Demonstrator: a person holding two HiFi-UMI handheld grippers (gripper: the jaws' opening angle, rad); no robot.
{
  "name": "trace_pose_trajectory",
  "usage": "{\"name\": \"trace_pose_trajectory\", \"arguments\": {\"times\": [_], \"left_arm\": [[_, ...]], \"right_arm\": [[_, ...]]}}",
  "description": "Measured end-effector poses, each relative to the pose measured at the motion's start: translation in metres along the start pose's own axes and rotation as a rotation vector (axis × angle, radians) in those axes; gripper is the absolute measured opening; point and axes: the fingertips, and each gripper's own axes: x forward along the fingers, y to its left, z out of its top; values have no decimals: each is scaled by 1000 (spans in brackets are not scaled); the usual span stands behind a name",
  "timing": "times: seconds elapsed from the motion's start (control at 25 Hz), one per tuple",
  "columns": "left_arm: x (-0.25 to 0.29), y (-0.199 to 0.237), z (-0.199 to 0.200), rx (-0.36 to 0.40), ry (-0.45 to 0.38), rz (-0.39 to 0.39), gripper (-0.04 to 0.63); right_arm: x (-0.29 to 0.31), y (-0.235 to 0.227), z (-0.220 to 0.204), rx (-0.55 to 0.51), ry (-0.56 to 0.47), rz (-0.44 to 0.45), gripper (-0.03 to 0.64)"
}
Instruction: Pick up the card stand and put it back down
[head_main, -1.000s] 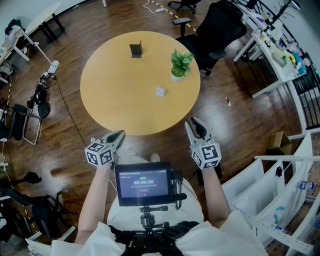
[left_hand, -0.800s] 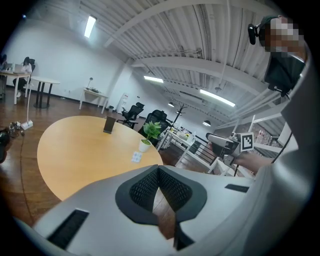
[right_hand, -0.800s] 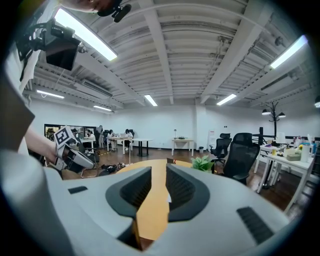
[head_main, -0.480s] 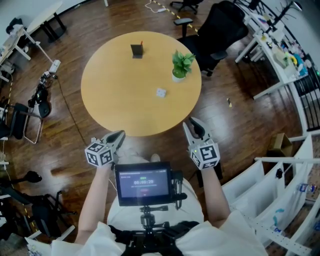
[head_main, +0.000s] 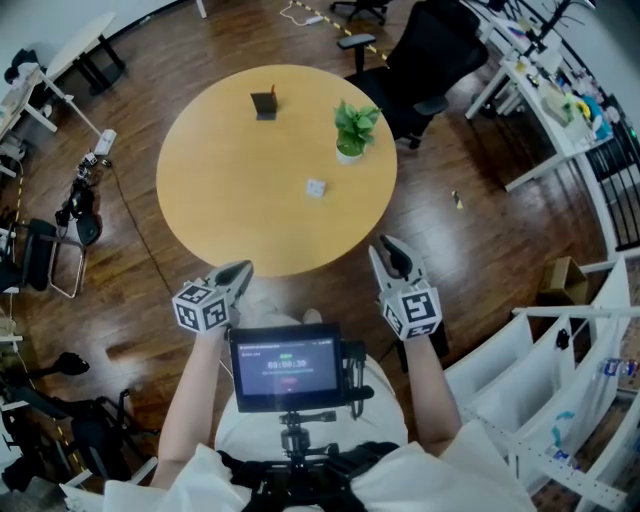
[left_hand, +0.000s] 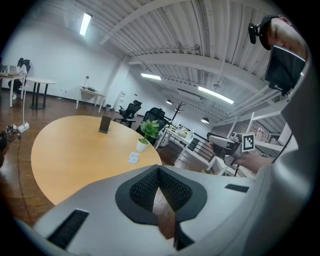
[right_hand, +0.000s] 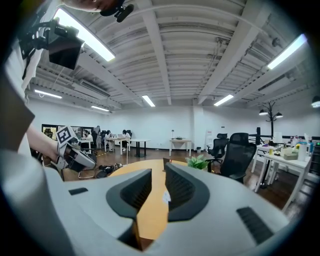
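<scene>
Only the head view shows the whole round wooden desk (head_main: 230, 200); a white pot (head_main: 349, 153) holds a green plant (head_main: 356, 122). Both empty, the left tongs (left_hand: 159, 169) are closed, the right tongs (right_hand: 158, 173) parted.

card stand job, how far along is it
Done: nothing yet. The card stand stands on the far side of the table, with neither gripper near it.
In hand: nothing. The left gripper has its fingers together. The right gripper has them apart and empty. Both are short of the table's near edge.
Left: reach across, pick the stand up, set it back down.
</scene>
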Motion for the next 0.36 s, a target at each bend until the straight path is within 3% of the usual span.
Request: {"name": "trace_pose_trajectory", "arguments": {"times": [0.36], "left_arm": [[6, 15, -2, 30, 53, 30, 2]], "right_arm": [[13, -12, -18, 49, 24, -11, 112]]}}
